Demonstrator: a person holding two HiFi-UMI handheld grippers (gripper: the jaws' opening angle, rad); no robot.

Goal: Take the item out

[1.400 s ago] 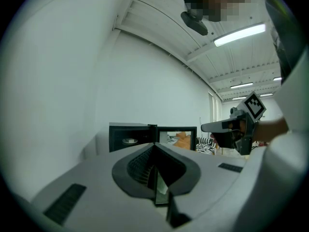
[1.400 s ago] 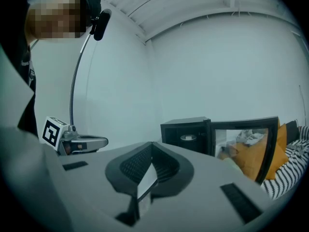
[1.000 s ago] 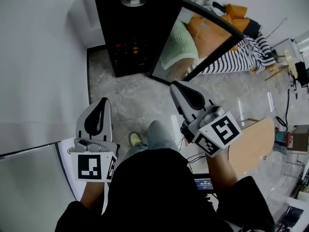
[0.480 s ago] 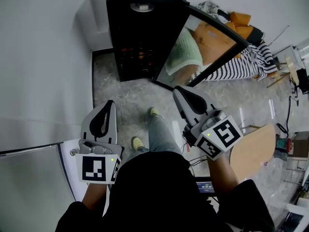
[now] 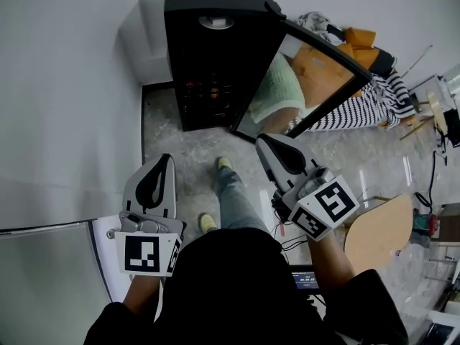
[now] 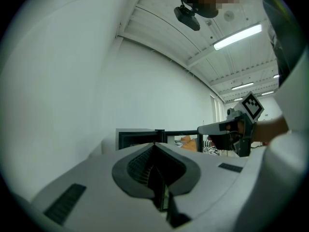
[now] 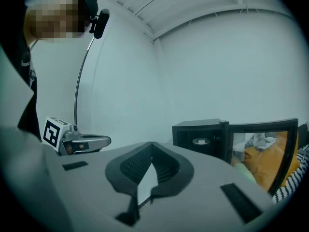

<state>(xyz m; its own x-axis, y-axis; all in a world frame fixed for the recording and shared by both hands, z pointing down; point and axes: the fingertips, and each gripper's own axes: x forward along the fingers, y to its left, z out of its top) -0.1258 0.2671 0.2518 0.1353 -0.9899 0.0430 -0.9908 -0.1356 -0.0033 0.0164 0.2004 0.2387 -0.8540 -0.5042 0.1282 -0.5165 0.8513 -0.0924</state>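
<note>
A black cabinet (image 5: 208, 42) stands on the floor against the white wall, its glass door (image 5: 309, 77) swung open to the right. Small reddish and orange items (image 5: 208, 88) show dimly on a shelf inside. My left gripper (image 5: 167, 158) is held level at the lower left, shut and empty, well short of the cabinet. My right gripper (image 5: 260, 141) is also shut and empty, pointing toward the lower edge of the door. The cabinet (image 6: 137, 137) lies beyond the left gripper (image 6: 155, 143), and the cabinet (image 7: 200, 139) beyond the right gripper (image 7: 152, 143).
Clothes and a striped fabric (image 5: 366, 85) are heaped behind the door. A round wooden seat (image 5: 377, 232) stands at the right. The person's leg and shoes (image 5: 224, 165) are on the marbled floor (image 5: 180, 149) between the grippers. A white wall (image 5: 65, 121) runs along the left.
The cabinet has slid lower and to the right in the head view as the person steps toward it, one foot swinging forward. Both grippers keep their pose and stay shut.
</note>
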